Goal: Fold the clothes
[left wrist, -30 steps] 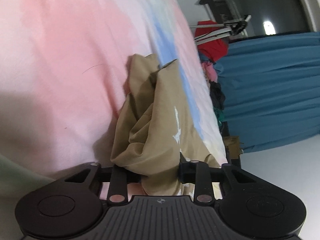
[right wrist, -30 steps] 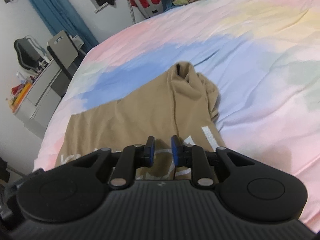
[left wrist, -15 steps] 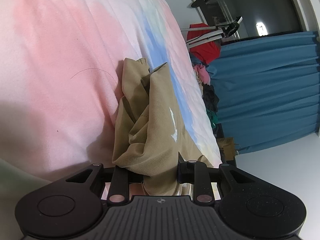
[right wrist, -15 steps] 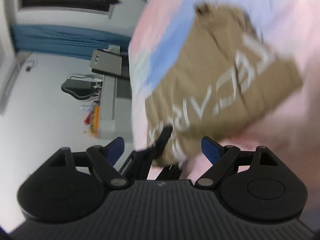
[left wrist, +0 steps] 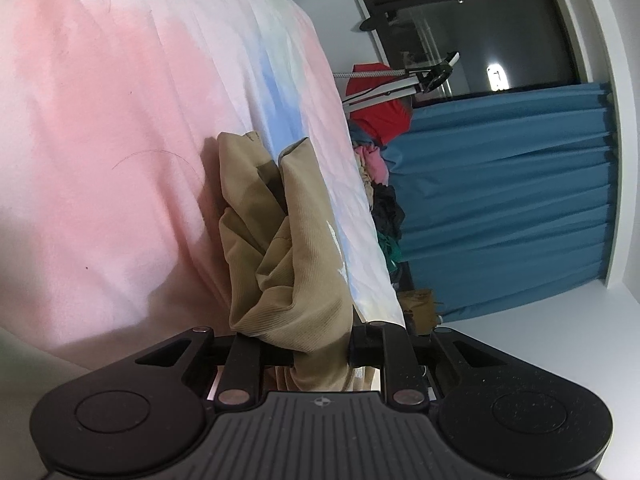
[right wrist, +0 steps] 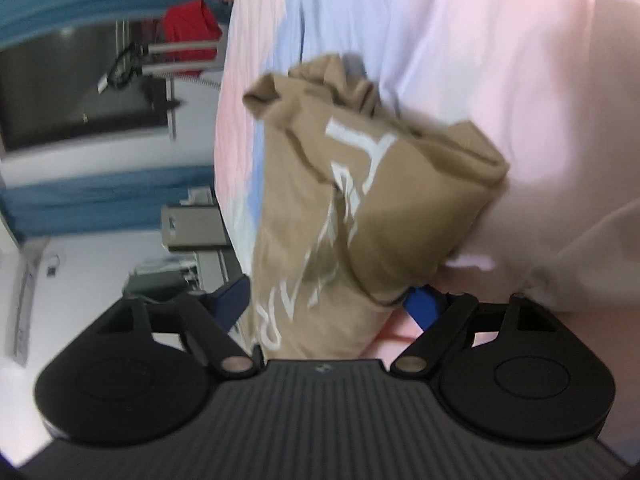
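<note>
Left wrist view: a bed (left wrist: 100, 128) under a pastel sheet of pink, white and blue fills most of the picture, with a blue curtain (left wrist: 500, 200) and a dark window (left wrist: 472, 36) beyond its far edge. A heap of clothes (left wrist: 380, 184), a red piece uppermost, sits between bed and curtain. On the sheet lies the tan garment (left wrist: 296, 264), bunched into thick ribbed folds that run down into the left claw (left wrist: 320, 350); its jaws, which have just been closing, are clamped on the cloth.

Right wrist view, blurred: the same tan garment (right wrist: 360, 208), white lettering showing, lies partly folded on the sheet. Its near end passes between the blue pads (right wrist: 420, 304) of the right claw (right wrist: 324, 304), whose jaws have just been closing slightly yet stand wide apart, not pressing the cloth.
</note>
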Motion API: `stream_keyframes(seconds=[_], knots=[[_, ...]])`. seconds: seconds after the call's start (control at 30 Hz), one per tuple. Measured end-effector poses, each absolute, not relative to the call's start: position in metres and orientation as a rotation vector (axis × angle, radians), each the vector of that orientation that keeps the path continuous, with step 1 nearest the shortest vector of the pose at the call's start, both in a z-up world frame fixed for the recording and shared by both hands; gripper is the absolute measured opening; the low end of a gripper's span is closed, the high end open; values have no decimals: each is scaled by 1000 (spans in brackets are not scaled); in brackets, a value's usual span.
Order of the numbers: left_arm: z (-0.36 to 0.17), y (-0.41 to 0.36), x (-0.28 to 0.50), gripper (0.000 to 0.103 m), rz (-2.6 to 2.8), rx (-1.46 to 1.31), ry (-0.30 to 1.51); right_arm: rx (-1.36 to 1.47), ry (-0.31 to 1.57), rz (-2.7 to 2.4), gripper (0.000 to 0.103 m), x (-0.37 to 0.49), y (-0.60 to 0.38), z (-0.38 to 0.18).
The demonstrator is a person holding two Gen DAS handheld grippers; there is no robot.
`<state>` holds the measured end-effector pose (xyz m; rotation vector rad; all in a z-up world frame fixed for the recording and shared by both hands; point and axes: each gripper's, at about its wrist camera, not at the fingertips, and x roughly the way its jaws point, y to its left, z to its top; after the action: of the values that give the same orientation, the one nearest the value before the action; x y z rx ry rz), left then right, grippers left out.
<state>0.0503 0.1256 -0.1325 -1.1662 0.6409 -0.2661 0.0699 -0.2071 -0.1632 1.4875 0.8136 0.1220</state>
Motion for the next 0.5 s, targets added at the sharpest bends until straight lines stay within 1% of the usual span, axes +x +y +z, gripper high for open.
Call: stream_keyframes(seconds=[0.03,0.1,0.23,0.27,0.3,0.4,0.5], knots=[[-132,126,50,22,-266,-1164,642,1480,810,110,77,70,-206,-162],[-132,126,50,22,-267,-1160,644,1436,806,80,66,70,-204,-160],[-130,127,50,22,-269,-1150,647,1387,798,43,57,69,-205,-161],[-129,126,51,22,-271,-1145,646,1385,797,38,52,70,-205,-161],[-128,125,52,22,-275,-1141,645,1380,795,33,42,70,-207,-161],[-125,125,54,22,-285,-1133,642,1357,763,48,30,73,-216,-157],[-120,125,57,22,-300,-1153,639,1336,693,87,27,70,-220,-145]])
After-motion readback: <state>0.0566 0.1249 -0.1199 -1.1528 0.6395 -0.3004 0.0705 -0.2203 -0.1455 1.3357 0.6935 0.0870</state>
